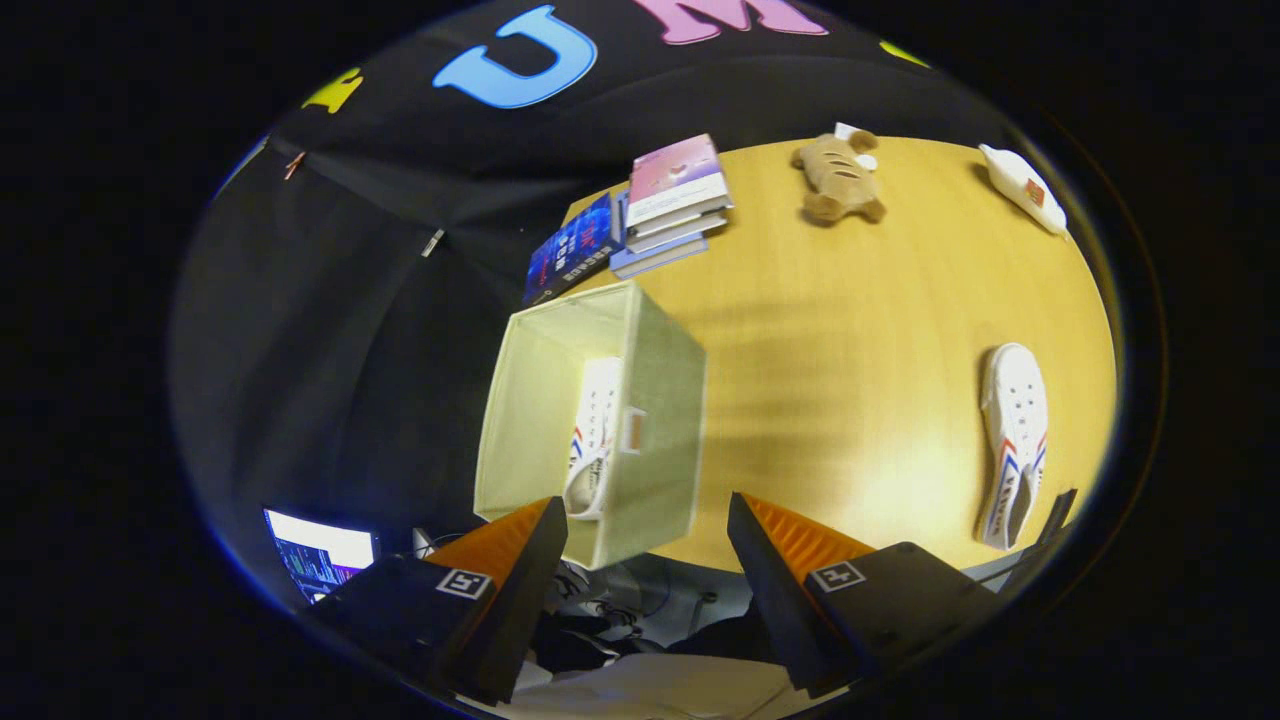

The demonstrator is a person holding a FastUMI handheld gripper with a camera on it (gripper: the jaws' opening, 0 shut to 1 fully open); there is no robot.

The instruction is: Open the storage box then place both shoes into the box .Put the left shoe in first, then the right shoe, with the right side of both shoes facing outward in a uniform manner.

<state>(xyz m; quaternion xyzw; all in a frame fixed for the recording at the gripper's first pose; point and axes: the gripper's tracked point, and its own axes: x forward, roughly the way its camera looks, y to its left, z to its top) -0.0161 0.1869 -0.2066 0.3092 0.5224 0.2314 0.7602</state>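
Note:
A pale green fabric storage box [660, 400] stands open-topped on the wooden table [850, 340], just ahead of my fingers. One white shoe [595, 440] with red and blue stripes lies inside it against the near wall. The other white shoe [1012, 440] lies on the table well off to the right of the box, beyond my right finger. My gripper [648, 515] hovers above the box's near corner, open, with nothing between its fingers.
A stack of books [672, 200] and a dark blue book [572, 248] lie beyond the box. A brown plush toy [838, 178] and a white packet [1022, 186] sit at the table's far side. A lit screen [318, 555] glows beside my left finger.

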